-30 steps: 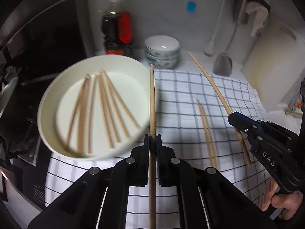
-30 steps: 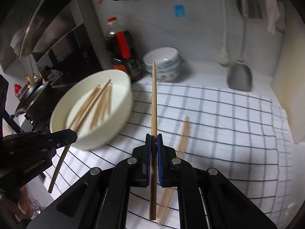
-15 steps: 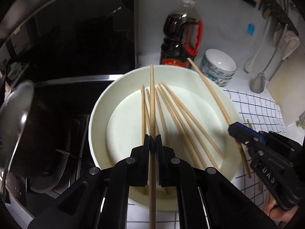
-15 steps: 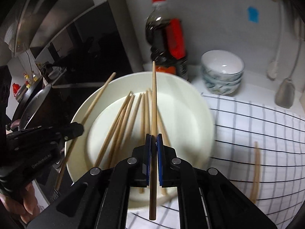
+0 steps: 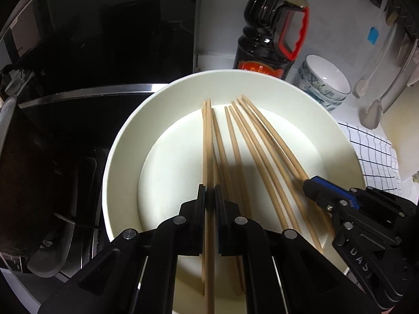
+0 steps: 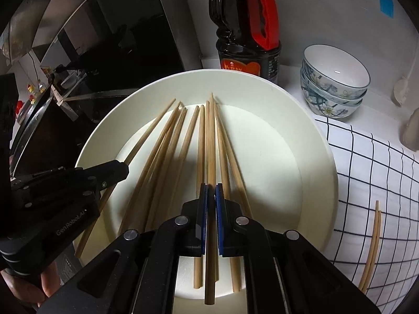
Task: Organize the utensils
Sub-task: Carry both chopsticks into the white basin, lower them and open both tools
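Dark stovetop filled the left wrist view toward nine o'clock, and on the counter a white bowl (image 5: 123, 157) held loose chopsticks (image 5: 237, 146). At six o'clock the left claw (image 5: 208, 198) was clamped on one chopstick (image 5: 208, 136) over the bowl, with the right claw (image 5: 313, 186) at four o'clock gripping another. From the right wrist, the right claw (image 6: 211, 196) pinched its chopstick (image 6: 211, 141) above the same bowl (image 6: 318, 162); two more chopsticks (image 6: 373, 246) lay on the checked cloth (image 6: 371, 162) at four o'clock, and a soy sauce bottle (image 6: 246, 34) stood at twelve.
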Available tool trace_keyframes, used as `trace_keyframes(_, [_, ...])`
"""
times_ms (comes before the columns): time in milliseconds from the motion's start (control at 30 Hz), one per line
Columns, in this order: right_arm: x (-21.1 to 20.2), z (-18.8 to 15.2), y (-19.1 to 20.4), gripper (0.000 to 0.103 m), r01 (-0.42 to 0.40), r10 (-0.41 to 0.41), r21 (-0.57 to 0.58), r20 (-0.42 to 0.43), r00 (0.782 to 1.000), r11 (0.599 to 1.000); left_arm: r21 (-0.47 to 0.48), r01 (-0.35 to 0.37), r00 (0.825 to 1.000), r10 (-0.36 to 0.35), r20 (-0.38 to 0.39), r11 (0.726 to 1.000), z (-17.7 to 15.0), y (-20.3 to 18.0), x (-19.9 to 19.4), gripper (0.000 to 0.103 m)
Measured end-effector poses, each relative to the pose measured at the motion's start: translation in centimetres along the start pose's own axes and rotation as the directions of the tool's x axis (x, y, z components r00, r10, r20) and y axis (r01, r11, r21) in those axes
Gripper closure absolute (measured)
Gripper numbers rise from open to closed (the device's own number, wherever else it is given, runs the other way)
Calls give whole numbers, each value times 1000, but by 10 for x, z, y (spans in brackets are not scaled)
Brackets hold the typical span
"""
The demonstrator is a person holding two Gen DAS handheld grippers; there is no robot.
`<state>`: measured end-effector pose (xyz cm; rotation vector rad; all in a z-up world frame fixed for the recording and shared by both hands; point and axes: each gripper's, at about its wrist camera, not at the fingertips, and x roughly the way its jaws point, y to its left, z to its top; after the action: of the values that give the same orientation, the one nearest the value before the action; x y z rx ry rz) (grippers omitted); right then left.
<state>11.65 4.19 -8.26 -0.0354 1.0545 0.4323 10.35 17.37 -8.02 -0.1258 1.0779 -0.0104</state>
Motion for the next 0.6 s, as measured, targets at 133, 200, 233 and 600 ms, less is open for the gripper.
trace_keyframes(133, [3, 3, -2, 97, 0, 0, -4, -15, 1000, 1000, -7, -1, 1000, 1, -28, 1000, 2, 1, 9, 95])
trace_keyframes(200, [1, 4, -3, 93, 0, 0, -5, -19, 1000, 1000, -14, -8, 999, 7, -32, 1000, 2, 1, 8, 94])
trace_keyframes(233, [-1, 5, -3, 88, 5, -6, -8, -15, 1000, 1000, -17, -10, 999, 10, -32, 1000, 3, 2, 7, 87])
trace_keyframes(600, [-27, -1, -10, 75, 36, -35, -13, 21, 999, 999, -68, -77, 996, 79, 30, 995, 0, 16, -25, 26])
